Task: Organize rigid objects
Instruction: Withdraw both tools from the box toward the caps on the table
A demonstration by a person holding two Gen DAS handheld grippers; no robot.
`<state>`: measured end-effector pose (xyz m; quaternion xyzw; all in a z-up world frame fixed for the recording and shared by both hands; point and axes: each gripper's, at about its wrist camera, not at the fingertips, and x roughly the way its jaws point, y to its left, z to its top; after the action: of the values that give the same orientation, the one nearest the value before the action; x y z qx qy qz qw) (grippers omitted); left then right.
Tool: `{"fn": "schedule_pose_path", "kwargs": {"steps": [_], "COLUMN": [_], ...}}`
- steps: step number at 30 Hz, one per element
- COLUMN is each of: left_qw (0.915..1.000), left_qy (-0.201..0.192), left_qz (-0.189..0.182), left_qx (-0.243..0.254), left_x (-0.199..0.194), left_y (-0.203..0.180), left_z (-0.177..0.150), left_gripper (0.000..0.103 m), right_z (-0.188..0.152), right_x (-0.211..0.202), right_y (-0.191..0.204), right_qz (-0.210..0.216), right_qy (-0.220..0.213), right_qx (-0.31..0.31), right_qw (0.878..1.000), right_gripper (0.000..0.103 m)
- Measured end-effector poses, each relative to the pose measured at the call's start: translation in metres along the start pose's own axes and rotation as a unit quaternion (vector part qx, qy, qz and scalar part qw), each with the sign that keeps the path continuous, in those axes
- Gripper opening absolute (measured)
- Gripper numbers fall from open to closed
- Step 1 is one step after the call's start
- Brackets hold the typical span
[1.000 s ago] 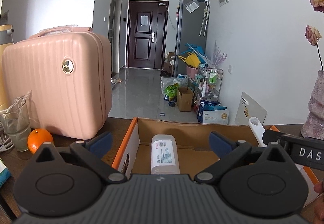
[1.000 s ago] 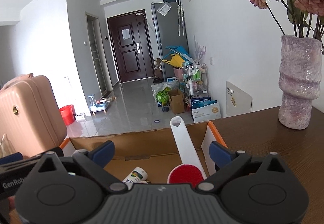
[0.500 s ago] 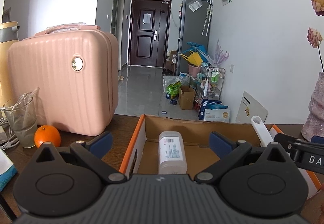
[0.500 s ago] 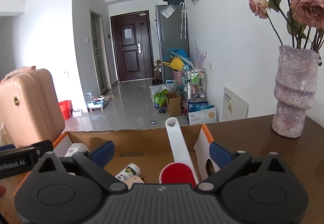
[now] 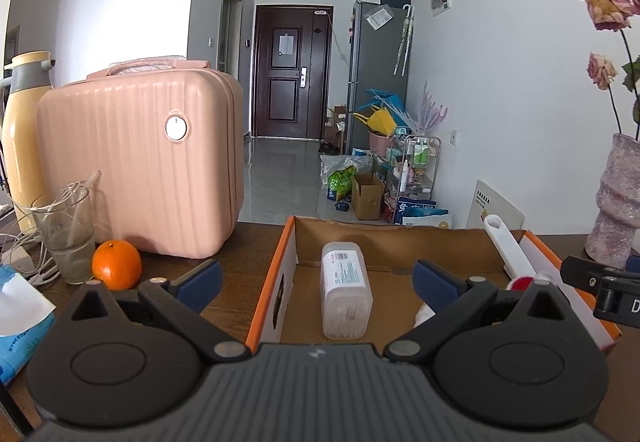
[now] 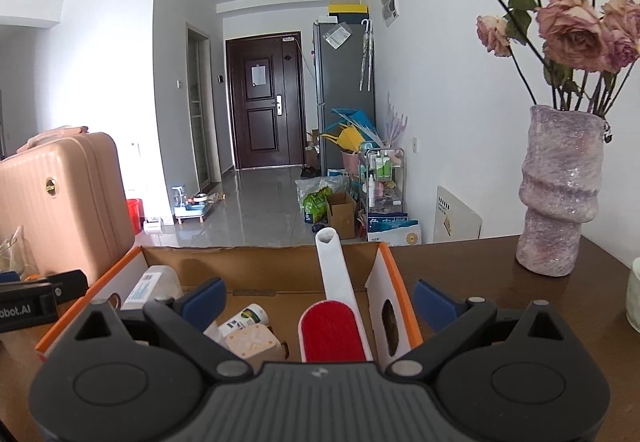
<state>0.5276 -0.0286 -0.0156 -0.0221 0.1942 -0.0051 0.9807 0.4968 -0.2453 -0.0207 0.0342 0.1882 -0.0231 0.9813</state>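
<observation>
Both the left gripper and right gripper stand wide open and empty above the cardboard box on the table. Inside lie a clear cotton-swab container, a lint brush leaning on the far right wall, and a small bottle.

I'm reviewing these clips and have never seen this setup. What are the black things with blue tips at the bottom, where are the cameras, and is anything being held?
No robot here: a person carries two handheld grippers, each with a fisheye camera looking forward along its fingers. The black shape with blue pads is the left gripper in one view and the right gripper in the other. Both are open and hold nothing. Both face a cardboard box on a dark wooden table. Inside lie a clear plastic container, a lint brush with a white handle, a small bottle and a beige object I cannot identify. Around the box stand a pink suitcase, an orange, a glass and a vase.
</observation>
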Motion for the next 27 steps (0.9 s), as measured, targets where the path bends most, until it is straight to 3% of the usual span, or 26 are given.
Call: {"fn": "schedule_pose_path", "kwargs": {"steps": [27], "left_qw": [0.9993], "left_qy": [0.029], "left_qz": [-0.014], "left_qx": [0.019], "left_x": [-0.075], "left_y": [0.006], "left_z": [-0.048], "left_gripper": [0.103], "right_z": [-0.052], "right_x": [-0.075], "right_y": [0.001], "right_qz": [0.03], "right_qy": [0.013], "right_qx": [-0.028], "right_qw": [0.999], "right_gripper": [0.1]}}
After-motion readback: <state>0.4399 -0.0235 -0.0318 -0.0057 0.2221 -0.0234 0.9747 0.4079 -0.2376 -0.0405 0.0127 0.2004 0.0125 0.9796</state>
